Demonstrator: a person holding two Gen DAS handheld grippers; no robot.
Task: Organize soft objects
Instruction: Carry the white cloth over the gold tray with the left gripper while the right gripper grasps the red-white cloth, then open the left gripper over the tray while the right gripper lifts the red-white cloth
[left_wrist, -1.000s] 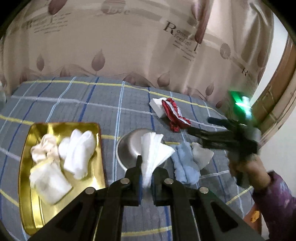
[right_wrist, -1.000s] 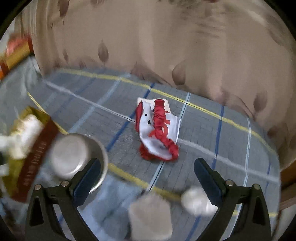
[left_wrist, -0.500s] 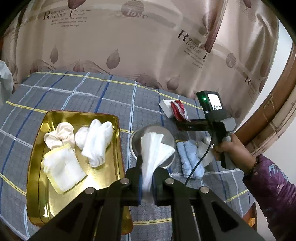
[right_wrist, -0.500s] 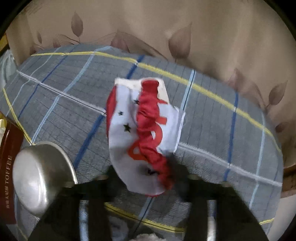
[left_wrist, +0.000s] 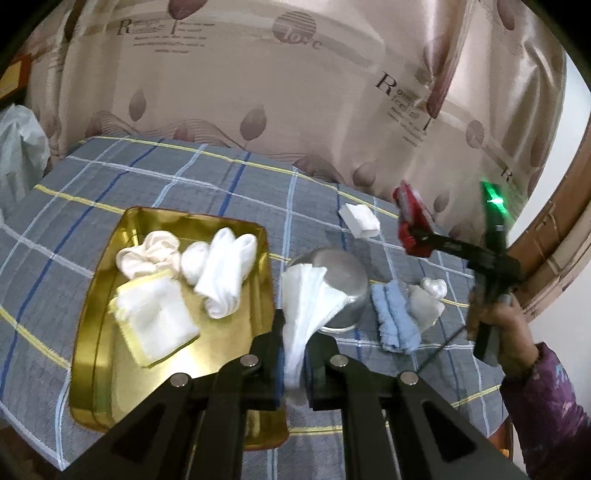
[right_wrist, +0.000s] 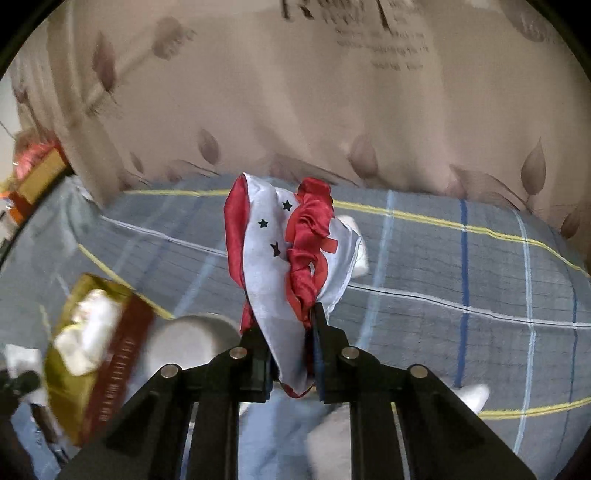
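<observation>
My left gripper (left_wrist: 293, 363) is shut on a white folded cloth (left_wrist: 308, 299) and holds it above the right edge of the gold tray (left_wrist: 99, 317). The tray holds a cream scrunchie (left_wrist: 147, 254), rolled white socks (left_wrist: 225, 273) and a folded white cloth (left_wrist: 155, 321). My right gripper (right_wrist: 290, 369) is shut on a red and white satin cloth (right_wrist: 284, 251) and holds it lifted above the bed; it shows at the right in the left wrist view (left_wrist: 413, 225).
An upturned steel bowl (left_wrist: 340, 277) sits right of the tray. A blue towel (left_wrist: 395, 317), a pale grey cloth (left_wrist: 426, 304) and a small white folded cloth (left_wrist: 360, 219) lie on the plaid bedspread (left_wrist: 184, 177). A curtain hangs behind.
My right gripper closed on the red and white cloth and lifted it off the bed. My left gripper still holds the white cloth and has shifted slightly toward the tray.
</observation>
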